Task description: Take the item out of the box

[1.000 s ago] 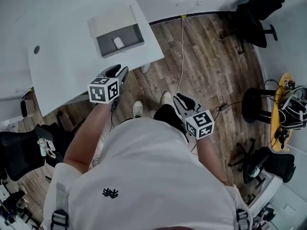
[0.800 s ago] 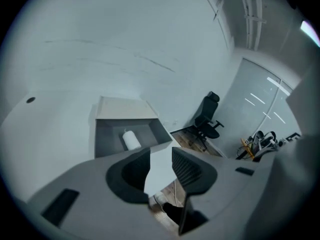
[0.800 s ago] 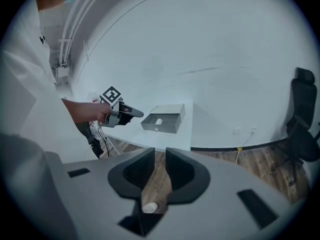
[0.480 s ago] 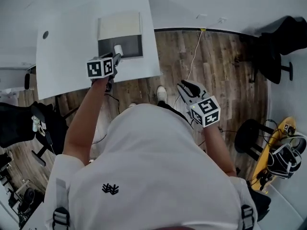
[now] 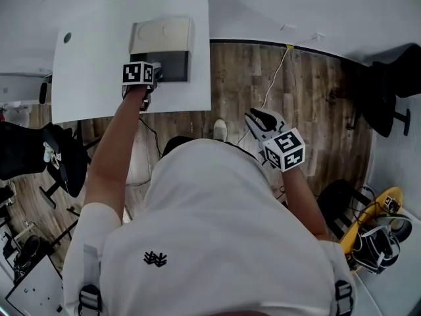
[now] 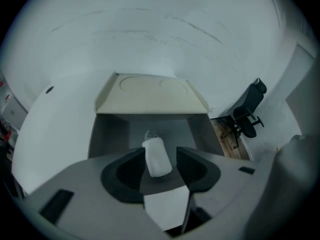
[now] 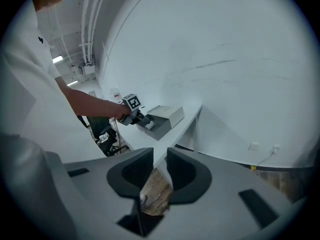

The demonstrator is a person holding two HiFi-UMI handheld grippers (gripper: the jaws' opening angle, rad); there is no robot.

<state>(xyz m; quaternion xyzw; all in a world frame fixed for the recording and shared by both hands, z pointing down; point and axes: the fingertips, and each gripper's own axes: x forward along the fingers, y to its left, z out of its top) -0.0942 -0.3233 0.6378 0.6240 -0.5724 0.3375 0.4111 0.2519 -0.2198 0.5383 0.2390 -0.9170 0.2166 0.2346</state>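
White roll point(image 6: 156, 151) lies between the jaws of the left gripper point(image 6: 161, 161), which stand apart with a sliver of room on either side of it, so nothing is clamped. It rests on the floor of the grey box point(image 6: 107, 134), toward the near edge, and I see nothing else in there. The box's cream lid point(image 6: 152, 91) lies folded back flat on the far side, clear of the opening. The box sits on the white table point(image 5: 99, 64), close to its right edge, with bare tabletop all round it.

Off to the side, over the wood floor point(image 5: 316, 97), the right gripper point(image 7: 160, 171) is held low and well away from the table. Its jaws are parted only a narrow gap and grip nothing. A white cable point(image 5: 279, 71) trails across the boards, and a black office chair point(image 6: 247, 116) stands beyond the table by the wall.
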